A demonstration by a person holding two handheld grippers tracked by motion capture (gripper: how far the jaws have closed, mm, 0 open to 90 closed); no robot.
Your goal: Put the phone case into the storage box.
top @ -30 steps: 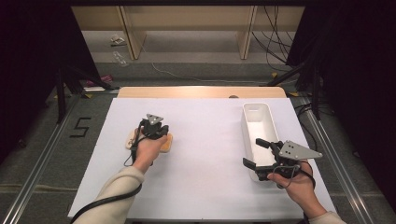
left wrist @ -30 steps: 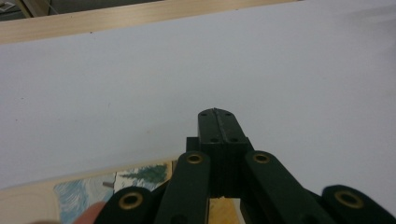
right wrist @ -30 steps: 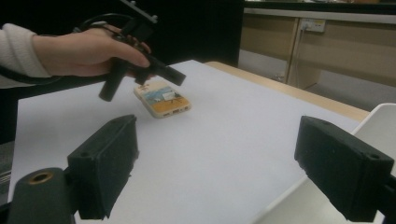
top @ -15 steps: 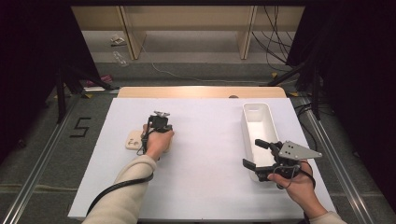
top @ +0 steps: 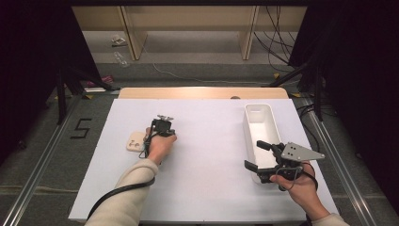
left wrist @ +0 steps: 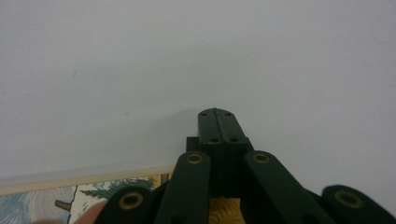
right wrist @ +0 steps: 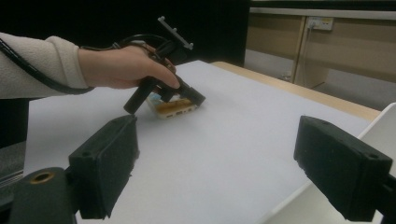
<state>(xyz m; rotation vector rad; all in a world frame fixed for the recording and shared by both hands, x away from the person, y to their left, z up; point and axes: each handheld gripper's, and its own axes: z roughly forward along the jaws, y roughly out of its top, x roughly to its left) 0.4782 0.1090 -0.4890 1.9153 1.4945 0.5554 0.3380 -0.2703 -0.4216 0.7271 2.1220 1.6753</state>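
Wooden board [top: 134, 141], pale and printed with a picture of trees on its face, is seen lying flat on the white desk [top: 207, 188], left of the middle. In the right claw view the board [right wrist: 173, 107] is shown as a thin slab with small marks along its near edge. Its right end is covered by the left claw [top: 161, 127], which is held from above by the person's left hand [top: 159, 147]. The jaws of this claw are pressed together with no gap between them; in the left claw view the closed tips [left wrist: 216, 122] are seen resting low over the bare white desk just past the board's edge, with the picture of the board [left wrist: 93, 198] showing at the lower left. Whether the board is touched by the tips cannot be told. A black cable [top: 117, 194] is trailed from this claw along a cream sleeve [top: 127, 197].

Well apart, at the right side of the desk, a long white tray [top: 260, 123] is set lengthwise. At its near end the right claw [top: 254, 157] is held by the right hand [top: 296, 186], its jaws spread wide with nothing between them. A grey three-cornered plate [top: 299, 152] is carried on top of it.
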